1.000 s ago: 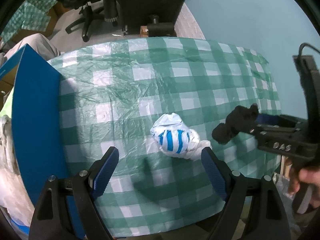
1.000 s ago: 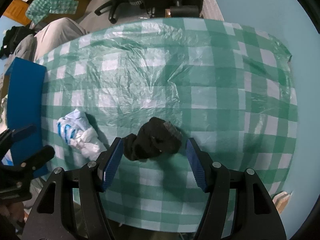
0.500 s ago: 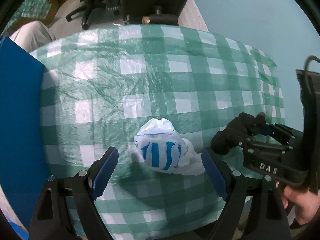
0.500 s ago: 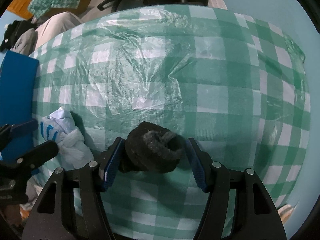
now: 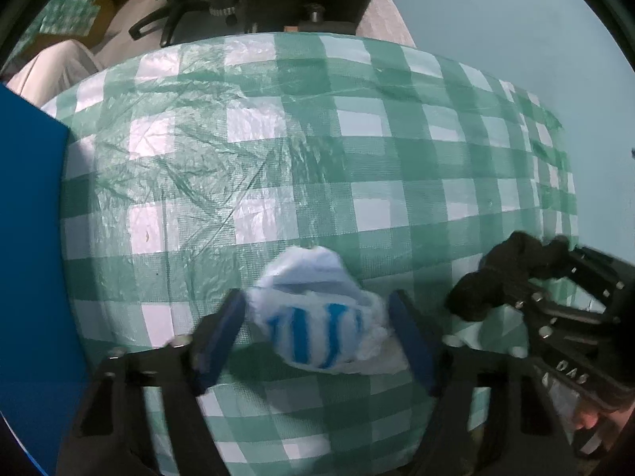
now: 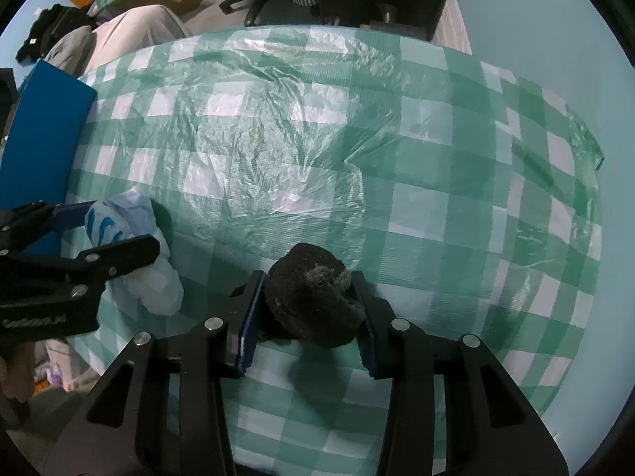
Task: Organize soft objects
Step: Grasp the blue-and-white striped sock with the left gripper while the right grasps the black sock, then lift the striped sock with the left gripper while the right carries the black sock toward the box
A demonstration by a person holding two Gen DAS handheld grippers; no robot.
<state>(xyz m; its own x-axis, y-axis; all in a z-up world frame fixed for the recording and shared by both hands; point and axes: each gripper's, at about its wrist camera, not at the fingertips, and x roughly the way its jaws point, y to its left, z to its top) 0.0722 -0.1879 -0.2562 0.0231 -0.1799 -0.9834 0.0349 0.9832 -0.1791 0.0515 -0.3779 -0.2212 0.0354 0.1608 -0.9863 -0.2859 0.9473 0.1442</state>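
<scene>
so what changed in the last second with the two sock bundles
Both pairs of jaws closed in. The left gripper now pinches the white and blue striped bundle, and the right gripper clamps the black bundle. Both had stood open around them. The blue box and checked tablecloth look unchanged.

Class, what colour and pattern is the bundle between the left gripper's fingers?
White bundle with bright blue stripes, seen best in the left wrist view.

— Table cover point(image 6: 416, 214)? Green-checked woven cloth under a clear, glossy, wrinkled plastic film.
— The soft items?
— Black bundle point(image 6: 313, 297): matt, fuzzy knit. White and blue bundle point(image 5: 317, 325): soft matt cloth.
— Gripper pads point(image 6: 248, 317)?
— Blue, matt, rubbery; black matt plastic arms.
</scene>
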